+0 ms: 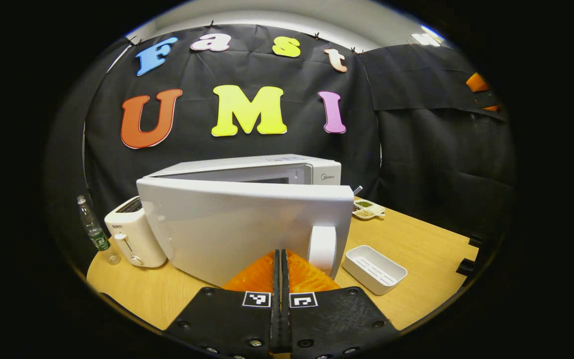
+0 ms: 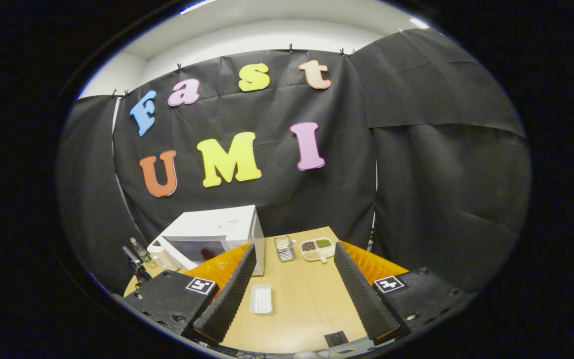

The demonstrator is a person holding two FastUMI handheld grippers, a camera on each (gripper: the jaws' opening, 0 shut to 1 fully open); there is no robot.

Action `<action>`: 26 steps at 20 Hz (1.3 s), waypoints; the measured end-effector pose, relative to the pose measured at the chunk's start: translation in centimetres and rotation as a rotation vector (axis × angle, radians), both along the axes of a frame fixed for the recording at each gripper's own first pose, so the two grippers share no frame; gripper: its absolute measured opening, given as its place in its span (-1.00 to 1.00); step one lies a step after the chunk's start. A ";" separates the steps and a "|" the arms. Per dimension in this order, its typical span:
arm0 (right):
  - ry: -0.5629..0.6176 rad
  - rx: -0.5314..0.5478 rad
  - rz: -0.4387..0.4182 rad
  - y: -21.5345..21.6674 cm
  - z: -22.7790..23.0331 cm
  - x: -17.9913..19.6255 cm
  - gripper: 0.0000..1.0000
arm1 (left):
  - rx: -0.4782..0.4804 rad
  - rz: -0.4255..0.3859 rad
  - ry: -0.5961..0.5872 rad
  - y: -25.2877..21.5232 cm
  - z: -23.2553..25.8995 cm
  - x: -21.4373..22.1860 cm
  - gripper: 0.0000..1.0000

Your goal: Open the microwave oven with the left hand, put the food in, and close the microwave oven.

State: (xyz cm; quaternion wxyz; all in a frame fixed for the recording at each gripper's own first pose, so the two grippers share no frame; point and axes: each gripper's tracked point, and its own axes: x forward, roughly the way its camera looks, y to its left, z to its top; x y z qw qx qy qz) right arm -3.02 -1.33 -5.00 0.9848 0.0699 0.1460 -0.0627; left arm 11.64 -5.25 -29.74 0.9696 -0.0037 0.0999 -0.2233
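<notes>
Microwave oven point(image 1: 247, 219) standing near the back-left part of the tabletop point(image 1: 416, 244), door point(image 1: 237, 229) swung partly open toward the front. In the right gripper view the cavity shows dark behind the opened door; whether anything lies inside, cannot tell from that small, dim patch.

Left tongs point(image 1: 281, 279) closed tight, fingers pressed together with nothing between them, tips just short of the door face and beside its white handle point(image 1: 323, 249). Not gripping the handle.

Right tongs point(image 2: 292, 289) spread wide, empty, hovering above the tabletop's front edge.

Food, probably the divided dish of grains and greens point(image 2: 317, 248), resting near the back edge of the tabletop, right of the microwave oven, beside a small metal container point(image 2: 284, 248). Empty white ribbed tray point(image 2: 261, 299) lying nearer the front, in the middle.

Toaster point(image 1: 135, 232) and plastic bottle point(image 1: 95, 232) at the left edge, left of the door.

Judged progress: opening under way or nearly done; fetching the food, placing it inside and closing the door all left.
</notes>
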 end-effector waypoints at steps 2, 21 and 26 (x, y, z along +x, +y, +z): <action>0.010 -0.001 -0.002 -0.6 -0.3 0.5 0.80 | 0.005 0.012 0.011 -0.7 -0.5 1.5 -1.00; 0.054 0.005 -0.040 -6.1 -1.4 4.9 1.00 | -0.030 0.094 0.051 -6.8 -1.4 12.4 -1.00; 0.065 0.011 -0.042 -6.9 -2.0 5.0 1.00 | -0.027 0.099 0.035 -6.9 -1.6 13.0 -1.00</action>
